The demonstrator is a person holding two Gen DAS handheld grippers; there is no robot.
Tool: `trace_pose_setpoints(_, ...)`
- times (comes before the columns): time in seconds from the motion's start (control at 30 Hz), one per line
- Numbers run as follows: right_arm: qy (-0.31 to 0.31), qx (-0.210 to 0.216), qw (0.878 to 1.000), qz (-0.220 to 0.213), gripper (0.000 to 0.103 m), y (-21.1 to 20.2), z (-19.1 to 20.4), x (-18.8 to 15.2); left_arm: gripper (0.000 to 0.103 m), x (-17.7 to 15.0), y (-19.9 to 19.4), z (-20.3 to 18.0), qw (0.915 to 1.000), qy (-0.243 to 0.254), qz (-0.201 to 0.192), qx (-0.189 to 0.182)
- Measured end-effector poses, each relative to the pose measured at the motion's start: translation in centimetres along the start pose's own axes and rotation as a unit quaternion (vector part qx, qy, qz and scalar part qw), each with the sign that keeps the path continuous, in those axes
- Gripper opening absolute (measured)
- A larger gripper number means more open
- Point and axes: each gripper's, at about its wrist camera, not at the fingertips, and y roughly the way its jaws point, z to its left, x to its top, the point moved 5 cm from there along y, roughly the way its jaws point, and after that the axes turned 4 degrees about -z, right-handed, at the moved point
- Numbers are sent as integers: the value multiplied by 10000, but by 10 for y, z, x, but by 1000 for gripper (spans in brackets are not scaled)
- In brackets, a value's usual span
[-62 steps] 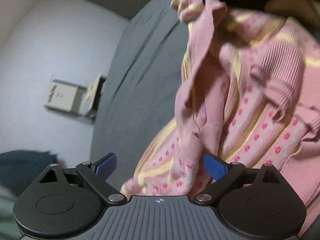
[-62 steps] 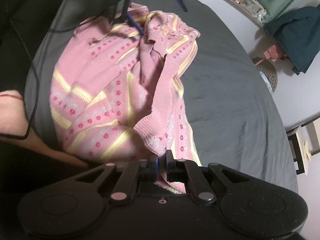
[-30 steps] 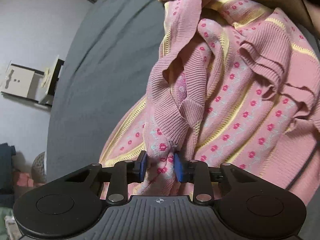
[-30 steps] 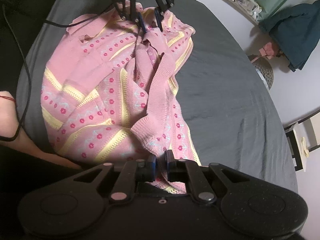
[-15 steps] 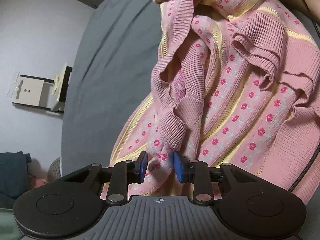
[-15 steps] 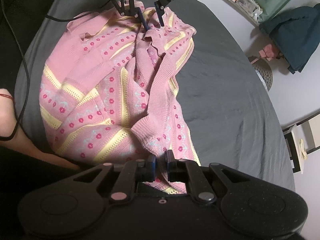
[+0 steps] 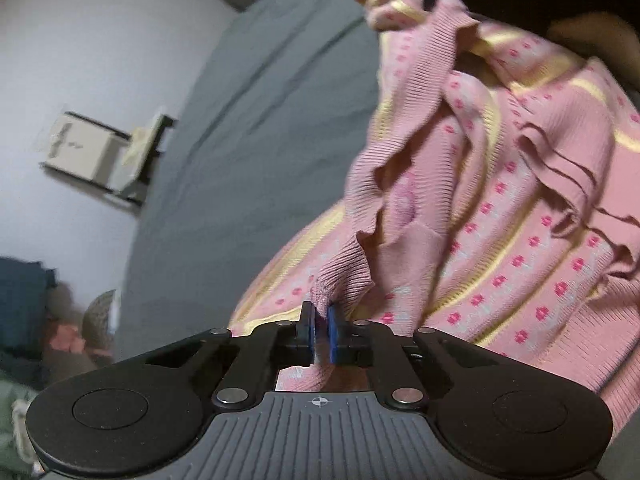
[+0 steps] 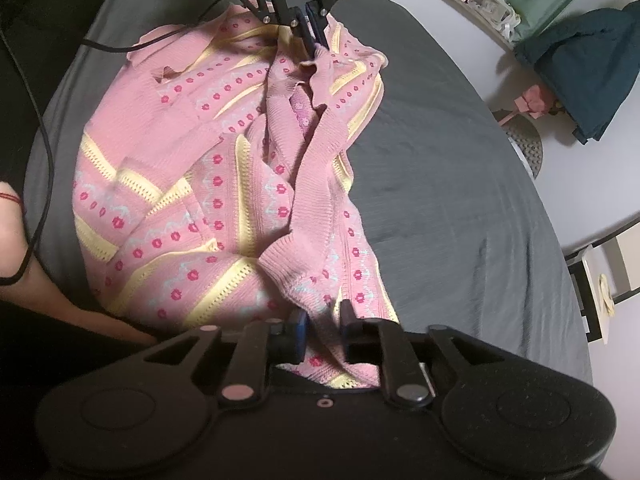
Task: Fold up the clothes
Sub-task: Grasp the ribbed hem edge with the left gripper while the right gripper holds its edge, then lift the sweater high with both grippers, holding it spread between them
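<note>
**Sweater edge changing grips on the grey bed**

Left wrist view: a grey bedsheet [image 7: 256, 152] runs up to a pale wall, with a small white shelf unit [image 7: 96, 156] standing beyond its edge. The pink patterned sweater [image 7: 500, 208] lies bunched on the sheet, filling the right half of the picture. The left gripper [image 7: 321, 326] has just been closing, and its blue pads now stand nearly together on the ribbed band [image 7: 344, 276], pinching knit between them. That pinch looks meant to take hold of an edge so the garment can be pulled straight before any fold.

Right wrist view: the same grey sheet curves away toward dark clothing [image 8: 588, 76] hanging by the wall. The sweater is heaped in the middle, its ribbed band twisting up to the left gripper at the top. The right gripper [image 8: 322, 326] has just been opening; its jaws stand apart with the hem between them, apparently letting go. A bare forearm [image 8: 24, 256] rests at the left.
</note>
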Motion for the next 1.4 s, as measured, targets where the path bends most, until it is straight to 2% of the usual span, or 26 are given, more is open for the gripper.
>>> trace_pose_setpoints(0.03, -12, -45, 10000, -28, 36, 0, -1, 0, 7, 0, -5, 0, 9998, -110, 4, 152)
trace_pose_setpoints(0.1, -37, -117, 9999, -83, 40, 1, -3, 0, 7, 0, -14, 1, 9980, -411, -1, 473)
trace_pose_setpoints(0.2, -124, -108, 9998, -105, 40, 7, -6, -1, 7, -1, -33, 0, 9921, -898, -59, 872)
trace_pose_setpoints(0.27, -249, -76, 9996, -121, 39, 11, -8, -1, 7, 2, -42, -2, 9892, -989, -66, 1084)
trace_pose_setpoints(0.33, -361, 48, 9993, -100, 17, 15, -11, -2, 7, 3, -51, -5, 9858, -1063, -56, 1299)
trace_pose_setpoints(0.4, -408, 144, 9991, -26, 8, 18, -14, -2, 7, 4, -61, -3, 9804, -1222, -44, 1545)
trace_pose_setpoints(0.5, -396, -213, 9987, -249, 7, 7, -20, 4, 7, 3, -84, 6, 9676, -1530, 2, 2009)
trace_pose_setpoints(0.57, -148, -788, 9948, -627, 7, -14, -31, 15, 7, 4, -97, 15, 9572, -1697, 20, 2345)
trace_pose_setpoints(0.63, 177, -1517, 9832, -995, 7, -41, -45, 27, 7, 7, -114, 28, 9449, -1836, 0, 2709)
trace_pose_setpoints(0.7, 514, -2226, 9639, -1366, 7, -72, -60, 40, 7, 10, -133, 44, 9314, -1957, -84, 3067)
trace_pose_setpoints(0.83, 842, -3255, 9203, -2002, 7, -134, -77, 68, 7, 23, -188, 84, 8993, -1922, -365, 3911)
trace_pose_setpoints(0.93, 867, -3879, 8834, -2482, 7, -180, -82, 92, 7, 38, -238, 113, 8683, -1773, -571, 4598)
trace_pose_setpoints(1.0, 787, -4322, 8543, -2778, 7, -210, -86, 109, 7, 50, -274, 131, 8434, -1719, -717, 5039)
trace_pose_setpoints(1.1, 715, -4928, 8078, -3153, 7, -254, -91, 134, 7, 73, -332, 152, 8001, -1604, -890, 5711)
trace_pose_setpoints(1.2, 768, -5532, 7475, -3595, 7, -303, -91, 155, 7, 103, -387, 159, 7499, -1337, -1061, 6391)
trace_pose_setpoints(1.27, 895, -5890, 7000, -3939, 8, -332, -86, 162, 7, 119, -413, 158, 7196, -1173, -1172, 6743)
trace_pose_setpoints(1.3, 936, -6020, 6810, -4062, 8, -343, -83, 166, 7, 122, -418, 159, 7128, -1119, -1142, 6829)
trace_pose_setpoints(1.37, 911, -6089, 6734, -4093, 8, -346, -79, 174, 7, 120, -417, 161, 7076, -1096, -1001, 6909)
trace_pose_setpoints(1.4, 882, -6075, 6784, -4037, 8, -341, -79, 177, 7, 115, -414, 164, 7119, -1193, -949, 6855)
